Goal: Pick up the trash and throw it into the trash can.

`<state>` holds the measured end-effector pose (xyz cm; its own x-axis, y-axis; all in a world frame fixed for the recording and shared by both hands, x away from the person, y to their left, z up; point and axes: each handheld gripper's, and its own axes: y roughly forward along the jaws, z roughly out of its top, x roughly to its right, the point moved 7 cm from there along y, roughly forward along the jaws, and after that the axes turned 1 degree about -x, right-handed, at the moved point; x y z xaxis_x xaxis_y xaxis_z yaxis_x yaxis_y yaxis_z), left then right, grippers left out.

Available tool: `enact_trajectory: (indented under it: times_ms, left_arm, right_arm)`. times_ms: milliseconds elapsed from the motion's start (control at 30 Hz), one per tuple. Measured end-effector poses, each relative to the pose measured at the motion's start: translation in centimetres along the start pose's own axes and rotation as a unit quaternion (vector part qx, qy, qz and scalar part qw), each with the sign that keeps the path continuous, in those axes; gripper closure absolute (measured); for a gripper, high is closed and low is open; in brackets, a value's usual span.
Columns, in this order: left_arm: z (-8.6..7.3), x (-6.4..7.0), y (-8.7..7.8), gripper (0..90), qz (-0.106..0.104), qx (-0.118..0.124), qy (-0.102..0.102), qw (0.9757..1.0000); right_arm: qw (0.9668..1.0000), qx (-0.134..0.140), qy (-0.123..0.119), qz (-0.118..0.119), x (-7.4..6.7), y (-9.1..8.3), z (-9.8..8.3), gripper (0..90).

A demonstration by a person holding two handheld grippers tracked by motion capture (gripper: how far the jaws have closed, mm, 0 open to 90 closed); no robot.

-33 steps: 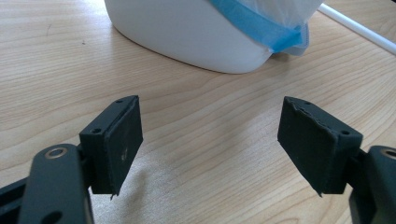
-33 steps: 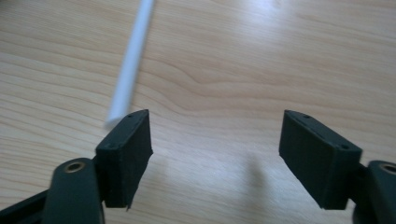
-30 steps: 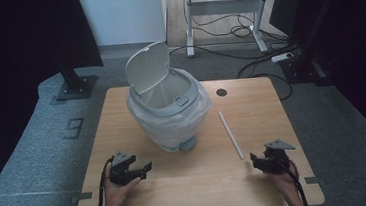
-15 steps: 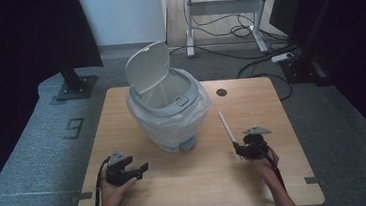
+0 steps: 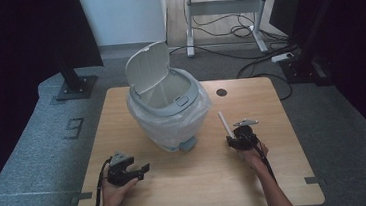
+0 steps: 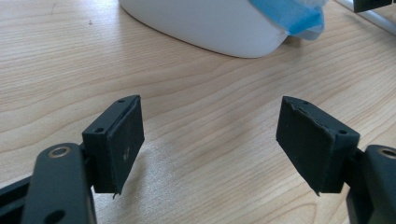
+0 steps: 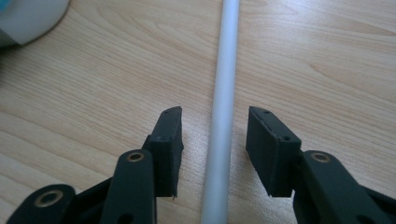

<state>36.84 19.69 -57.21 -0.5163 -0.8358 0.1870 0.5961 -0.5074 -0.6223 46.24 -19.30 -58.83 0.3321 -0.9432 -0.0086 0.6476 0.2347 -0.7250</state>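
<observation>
**Right claw straddles the white rod**

The right claw [image 7: 214,140] has just been closing; the white rod [image 7: 223,93] lies between its pads on the tabletop [image 7: 327,70], a gap either side. The left claw [image 6: 210,140] rests spread wide and empty. The bagged bin [image 5: 169,109], lid up, stands just beside the rod.
</observation>
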Motion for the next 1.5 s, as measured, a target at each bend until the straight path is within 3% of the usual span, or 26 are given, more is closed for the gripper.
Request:
enact_trajectory:
  times_ms: [133,333,567,900,1200,1500]
  left_arm:
    - [0.0,-0.1,-0.1,23.0,0.001,0.001,-0.002,1.0000]
    - [0.0,-0.2,0.0,23.0,0.002,0.000,-0.002,1.0000]
    - [-0.1,-0.3,0.0,23.0,0.002,-0.002,-0.003,1.0000]
    - [-0.2,-0.4,0.1,23.0,-0.001,-0.004,-0.006,1.0000]
    - [-0.3,-0.2,0.3,23.0,0.000,-0.010,-0.005,0.9999]
    - [-0.4,-0.1,0.4,23.0,-0.003,-0.015,-0.009,0.9998]
  right_arm:
    - [0.9999,-0.010,-0.007,-0.002,-0.1,0.4,-0.1,60.7]
    - [0.9998,-0.018,-0.009,0.007,-0.4,0.3,0.0,77.9]
    - [0.9994,-0.028,-0.002,0.020,-0.4,0.1,-0.1,80.2]
    - [0.9978,0.032,0.024,0.052,-0.2,-3.2,1.4,80.3]
    - [0.9913,0.104,0.045,0.067,0.6,-8.0,3.5,80.2]
    - [0.9845,0.145,0.050,0.085,0.5,-11.4,5.5,80.2]
